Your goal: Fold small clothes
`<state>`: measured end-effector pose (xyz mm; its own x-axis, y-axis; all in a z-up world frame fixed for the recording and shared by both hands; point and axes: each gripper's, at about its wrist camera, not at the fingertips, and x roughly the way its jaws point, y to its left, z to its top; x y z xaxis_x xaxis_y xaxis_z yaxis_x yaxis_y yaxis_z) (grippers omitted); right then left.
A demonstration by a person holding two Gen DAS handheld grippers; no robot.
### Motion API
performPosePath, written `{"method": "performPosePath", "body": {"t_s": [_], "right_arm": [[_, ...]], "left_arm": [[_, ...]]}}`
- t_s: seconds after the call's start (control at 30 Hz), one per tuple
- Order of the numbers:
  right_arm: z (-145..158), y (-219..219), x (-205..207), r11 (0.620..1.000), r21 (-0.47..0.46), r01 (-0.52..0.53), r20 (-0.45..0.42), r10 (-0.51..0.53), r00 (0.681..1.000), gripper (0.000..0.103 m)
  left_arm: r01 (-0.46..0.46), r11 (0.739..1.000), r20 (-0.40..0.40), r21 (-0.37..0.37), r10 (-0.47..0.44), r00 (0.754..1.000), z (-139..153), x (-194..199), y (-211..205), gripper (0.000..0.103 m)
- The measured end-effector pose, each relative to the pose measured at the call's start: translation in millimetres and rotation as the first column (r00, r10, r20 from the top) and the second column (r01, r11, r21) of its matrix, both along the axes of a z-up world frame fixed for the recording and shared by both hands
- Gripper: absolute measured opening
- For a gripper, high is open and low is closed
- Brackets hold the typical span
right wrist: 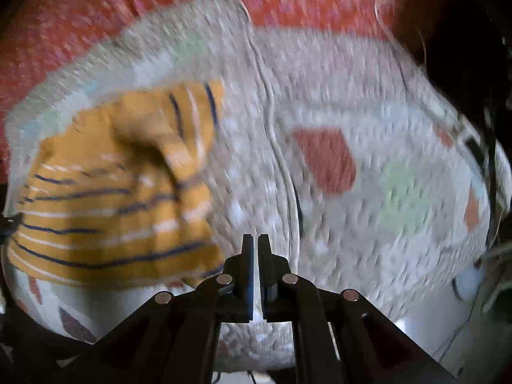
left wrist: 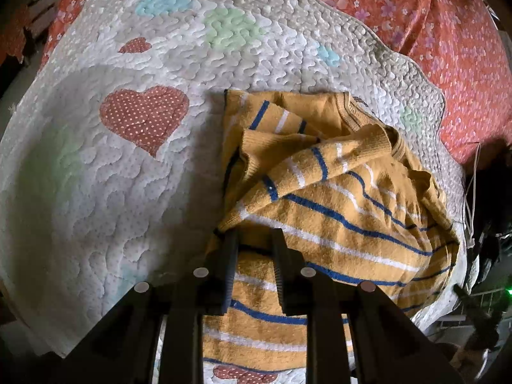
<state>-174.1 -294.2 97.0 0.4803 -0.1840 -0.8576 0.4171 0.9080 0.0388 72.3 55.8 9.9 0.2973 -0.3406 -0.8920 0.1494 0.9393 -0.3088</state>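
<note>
While pinned at near hem by left gripper (left wrist: 252, 240) — mustard striped sweater (left wrist: 336, 192) bunched on heart quilt (left wrist: 128, 192), right of red heart | right gripper (right wrist: 255, 243) pressed together, empty, beside sweater | soft, limp knit — best taken at hem or sleeve cuff.

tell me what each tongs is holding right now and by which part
Left tongs pinch the mustard knit sweater with blue and white stripes at a fold along its near edge. Right tongs are shut and hold nothing.
</note>
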Motion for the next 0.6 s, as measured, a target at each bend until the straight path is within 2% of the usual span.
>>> {"method": "performPosePath", "body": {"t_s": [0.07,0.1,0.13,0.17,0.2,0.27,0.3,0.33,0.37,0.4,0.43,0.47,0.53,0.57,0.6], "right_arm": [[20,30,16,0.988,-0.091,-0.122,0.065,0.128,0.990,0.009],[24,46,29,0.974,-0.140,-0.179,0.069,0.190,0.979,0.024],[23,61,42,0.955,-0.185,-0.232,0.062,0.247,0.967,0.047],[18,82,58,0.921,-0.245,-0.301,0.042,0.321,0.946,0.055],[13,95,71,0.893,-0.294,-0.341,0.022,0.363,0.932,0.059],[-12,121,106,0.786,-0.457,-0.417,-0.085,0.427,0.900,0.059],[-26,125,120,0.745,-0.498,-0.444,-0.137,0.438,0.889,0.059],[-42,126,135,0.702,-0.532,-0.474,-0.205,0.436,0.876,0.054],[-50,118,145,0.690,-0.539,-0.483,-0.239,0.425,0.873,0.046],[-54,109,161,0.718,-0.515,-0.468,-0.252,0.395,0.883,0.026],[-54,94,172,0.773,-0.467,-0.431,-0.234,0.362,0.902,0.024],[-51,76,181,0.829,-0.416,-0.374,-0.206,0.315,0.926,0.024],[-43,25,192,0.943,-0.271,-0.193,-0.120,0.166,0.979,0.027],[-43,2,193,0.973,-0.199,-0.115,-0.089,0.099,0.991,0.031],[-44,-21,191,0.992,-0.118,-0.051,-0.064,0.043,0.997,0.042]], "left_arm": [[0.001,1.000,-0.002,-0.003,-0.001,1.000,0,0,0,0.021],[-0.001,1.000,-0.001,-0.003,0.001,1.000,-1,0,0,0.021],[-0.002,1.000,-0.003,-0.004,0.002,1.000,0,1,0,0.021],[-0.003,1.000,-0.002,-0.003,0.003,1.000,-1,0,0,0.021],[-0.002,1.000,-0.002,-0.003,0.002,1.000,-1,0,0,0.021],[0.004,1.000,-0.001,0.002,-0.004,1.000,0,0,-1,0.021],[0.005,1.000,-0.001,0.002,-0.005,1.000,-1,0,0,0.022],[0.009,1.000,-0.004,0.003,-0.009,1.000,-1,0,0,0.022],[0.010,1.000,-0.007,0.000,-0.010,1.000,-2,1,0,0.022],[0.012,1.000,-0.011,-0.005,-0.012,1.000,-2,1,1,0.022],[0.012,1.000,-0.018,-0.014,-0.012,1.000,-2,2,2,0.022],[0.009,1.000,-0.028,-0.028,-0.010,1.000,-3,4,3,0.022],[-0.005,0.999,-0.043,-0.053,0.003,0.999,-1,5,6,0.022],[-0.017,0.998,-0.046,-0.063,0.014,0.999,3,5,7,0.022],[-0.023,0.998,-0.044,-0.066,0.020,0.999,6,4,8,0.021]]}}
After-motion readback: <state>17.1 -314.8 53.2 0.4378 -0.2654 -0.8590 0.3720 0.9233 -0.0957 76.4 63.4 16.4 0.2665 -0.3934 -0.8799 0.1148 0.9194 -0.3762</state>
